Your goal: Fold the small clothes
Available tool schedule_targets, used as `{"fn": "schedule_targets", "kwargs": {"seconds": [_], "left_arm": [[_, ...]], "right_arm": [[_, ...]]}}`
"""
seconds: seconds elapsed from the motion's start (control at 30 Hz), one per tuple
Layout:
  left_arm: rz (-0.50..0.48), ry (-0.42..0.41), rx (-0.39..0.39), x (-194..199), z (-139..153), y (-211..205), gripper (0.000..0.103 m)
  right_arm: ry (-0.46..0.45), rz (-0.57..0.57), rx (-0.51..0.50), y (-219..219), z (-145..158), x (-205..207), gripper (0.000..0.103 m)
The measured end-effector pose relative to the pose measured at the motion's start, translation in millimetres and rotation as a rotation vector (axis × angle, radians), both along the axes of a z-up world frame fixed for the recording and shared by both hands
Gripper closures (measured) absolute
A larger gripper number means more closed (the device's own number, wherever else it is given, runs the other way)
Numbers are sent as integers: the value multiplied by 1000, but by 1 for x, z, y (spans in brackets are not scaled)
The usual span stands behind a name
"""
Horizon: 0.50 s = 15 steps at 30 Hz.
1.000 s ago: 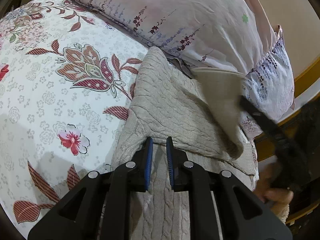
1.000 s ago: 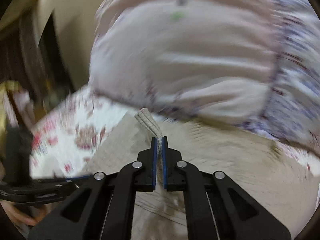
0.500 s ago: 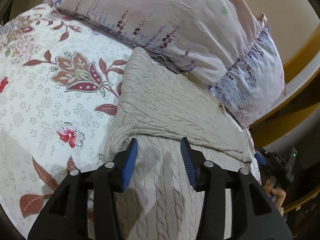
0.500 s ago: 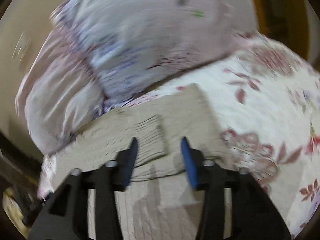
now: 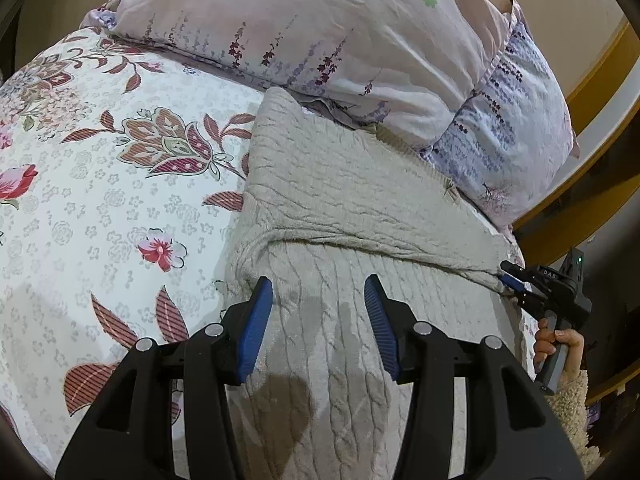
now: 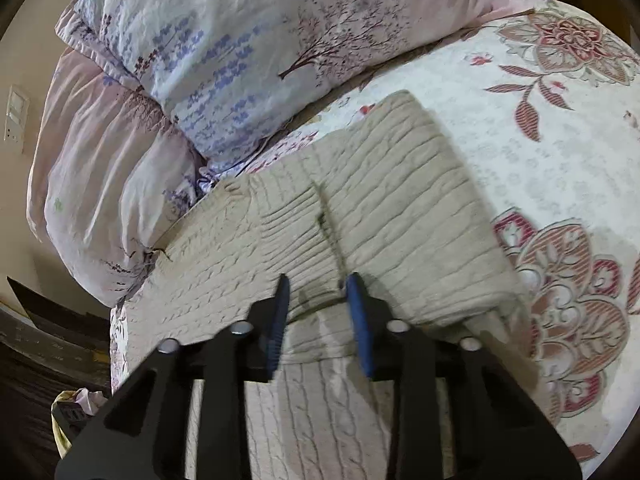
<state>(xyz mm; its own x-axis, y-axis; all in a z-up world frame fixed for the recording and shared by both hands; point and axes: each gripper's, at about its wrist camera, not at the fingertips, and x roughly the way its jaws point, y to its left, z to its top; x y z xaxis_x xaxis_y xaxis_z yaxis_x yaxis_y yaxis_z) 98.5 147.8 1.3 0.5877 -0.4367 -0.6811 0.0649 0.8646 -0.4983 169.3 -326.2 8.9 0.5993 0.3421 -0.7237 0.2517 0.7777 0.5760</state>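
1 beige cable-knit sweater (image 5: 332, 200) is lying folded on the floral bed (image 5: 100, 208) beside 2 pillows (image 5: 320, 40); I am holding my left gripper (image 5: 318, 300) released, while my right gripper (image 6: 316, 292) has been closing, gripping nothing.

The sweater (image 5: 320, 208) runs off the bottom edge in both views, its lower part hidden behind the gripper bodies; the pillow (image 5: 320, 32) covers its far edge; the right gripper (image 5: 516, 286) appears small at the frame's rim, jaw gap unreadable there; the right wrist view is slightly blurred.
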Motion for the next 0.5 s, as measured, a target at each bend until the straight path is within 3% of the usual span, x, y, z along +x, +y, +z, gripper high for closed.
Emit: {"fn": "schedule_targets", "kwargs": {"seconds": [0.03,0.3,0.5], "left_arm": [[-1,1,0,1,-1,0,54],[-9,1,-12,0,-1,1,54],[-13,1,-13,-3,-2,1,54]], "right_arm": [[-3,6,-3,2,0,1,93],[-179,28,-73,15,45,-23,96],[-128,20,-114,18,32,-37,96]]}}
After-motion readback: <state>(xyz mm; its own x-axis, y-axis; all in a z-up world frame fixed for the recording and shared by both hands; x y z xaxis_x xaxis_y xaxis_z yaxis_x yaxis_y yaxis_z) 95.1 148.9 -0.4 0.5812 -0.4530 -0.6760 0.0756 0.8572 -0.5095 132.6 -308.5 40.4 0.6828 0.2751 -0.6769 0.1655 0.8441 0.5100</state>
